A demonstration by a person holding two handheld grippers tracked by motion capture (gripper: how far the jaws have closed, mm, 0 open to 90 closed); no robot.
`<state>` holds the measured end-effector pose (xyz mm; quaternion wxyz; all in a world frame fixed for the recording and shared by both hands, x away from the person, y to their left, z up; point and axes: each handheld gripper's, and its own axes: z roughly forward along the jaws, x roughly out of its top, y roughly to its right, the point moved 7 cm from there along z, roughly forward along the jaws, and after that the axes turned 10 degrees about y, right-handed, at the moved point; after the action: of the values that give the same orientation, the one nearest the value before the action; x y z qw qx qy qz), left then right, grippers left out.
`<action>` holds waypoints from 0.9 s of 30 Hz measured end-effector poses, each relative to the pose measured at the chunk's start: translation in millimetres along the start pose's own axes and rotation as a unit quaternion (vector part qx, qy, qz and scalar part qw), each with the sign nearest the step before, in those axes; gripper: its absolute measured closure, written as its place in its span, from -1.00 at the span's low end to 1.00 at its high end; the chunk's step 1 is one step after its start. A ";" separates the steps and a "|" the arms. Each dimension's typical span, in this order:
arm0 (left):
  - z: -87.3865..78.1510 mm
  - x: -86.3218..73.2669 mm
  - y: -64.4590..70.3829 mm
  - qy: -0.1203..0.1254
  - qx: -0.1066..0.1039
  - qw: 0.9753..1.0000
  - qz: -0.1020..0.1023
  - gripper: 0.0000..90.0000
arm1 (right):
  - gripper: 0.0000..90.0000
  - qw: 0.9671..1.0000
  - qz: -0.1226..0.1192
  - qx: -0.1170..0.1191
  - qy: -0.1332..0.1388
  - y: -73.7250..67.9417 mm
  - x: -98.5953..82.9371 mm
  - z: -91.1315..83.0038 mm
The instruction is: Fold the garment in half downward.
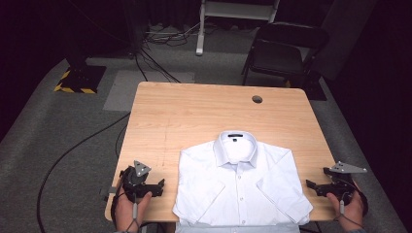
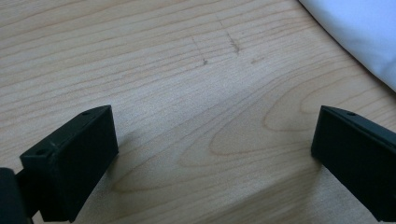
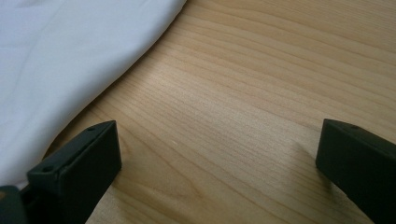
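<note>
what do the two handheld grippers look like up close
Both grippers, left and right, are black with two blocky, square-ended jaws bearing small screw holes. Each carries a grey three-cornered plate on top, and a thin dark cable trails back past the hand.

A light wooden table [image 1: 194,111] with a round cable hole [image 1: 257,99] near its far right corner stands on grey carpet [image 1: 48,145]. Beyond it, a dark chair [image 1: 284,51] sits at the far right, a white frame leg [image 1: 200,29] stands at the far centre, and the back of the room lies in darkness. Black cables [image 1: 150,63] run across the floor at the left, where a yellow-and-black striped base [image 1: 75,87] rests.
</note>
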<state>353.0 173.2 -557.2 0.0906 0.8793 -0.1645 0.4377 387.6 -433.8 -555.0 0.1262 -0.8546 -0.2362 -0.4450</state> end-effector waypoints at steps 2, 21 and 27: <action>-0.1 -0.1 0.1 0.001 0.001 1.000 -0.001 -0.99 | -1.00 1.000 0.000 0.000 0.000 0.0 0.0 0.0; -10.0 44.4 26.7 0.054 -0.018 0.998 0.013 -0.94 | -1.00 1.000 0.000 0.000 0.000 0.0 0.0 0.0; -8.4 59.7 33.7 0.064 -0.020 0.998 0.013 -0.92 | -1.00 1.000 0.000 0.000 0.000 0.0 0.0 0.0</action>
<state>367.9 131.9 -503.9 0.1127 0.8454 -0.1784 0.4906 387.6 -433.8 -555.0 0.1263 -0.8546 -0.2362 -0.4449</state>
